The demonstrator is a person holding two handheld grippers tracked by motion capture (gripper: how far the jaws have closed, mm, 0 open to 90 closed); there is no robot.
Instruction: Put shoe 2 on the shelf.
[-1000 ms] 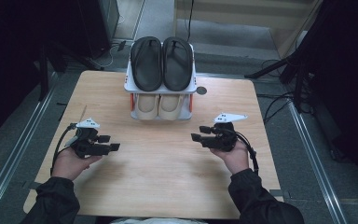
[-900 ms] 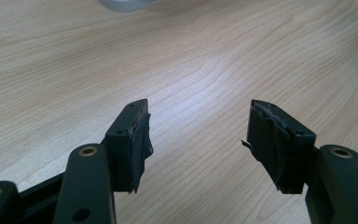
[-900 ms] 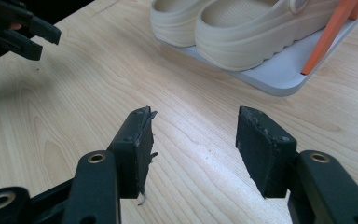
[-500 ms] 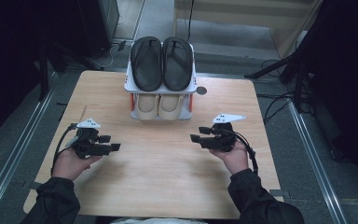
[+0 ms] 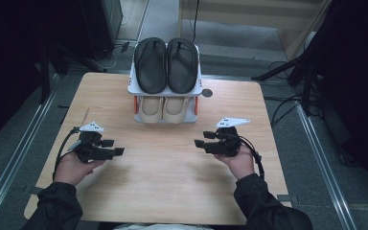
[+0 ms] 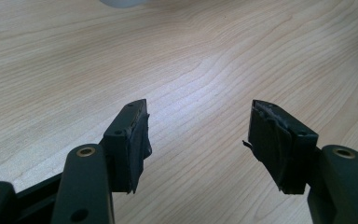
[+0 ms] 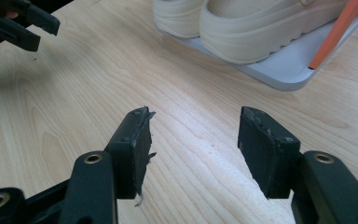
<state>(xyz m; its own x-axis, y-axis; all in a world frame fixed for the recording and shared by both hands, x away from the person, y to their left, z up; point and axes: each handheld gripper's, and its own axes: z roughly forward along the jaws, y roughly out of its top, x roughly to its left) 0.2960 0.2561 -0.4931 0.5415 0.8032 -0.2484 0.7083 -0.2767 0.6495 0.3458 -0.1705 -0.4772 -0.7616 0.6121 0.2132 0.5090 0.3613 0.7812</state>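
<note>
A small white two-tier shoe rack [image 5: 132, 89] stands at the far middle of the wooden table [image 5: 163, 191]. Two black slippers [image 5: 166, 63] lie on its top shelf, and a cream pair of shoes [image 5: 163, 109] [image 7: 247, 28] sits on the lower shelf. My left gripper [image 5: 116, 147] [image 6: 198, 135] rests low over the table's left part, open, nothing between its jaws. My right gripper [image 5: 201, 140] [image 7: 193, 147] is held over the right part, open and empty, pointing left past the rack's front.
A small dark round disc [image 5: 207, 93] lies on the table right of the rack. Orange posts [image 7: 338, 30] hold up the rack's shelves. Cables [image 5: 287, 108] and dark stands [image 5: 306, 72] surround the table on the floor. Bare wood lies between the two grippers.
</note>
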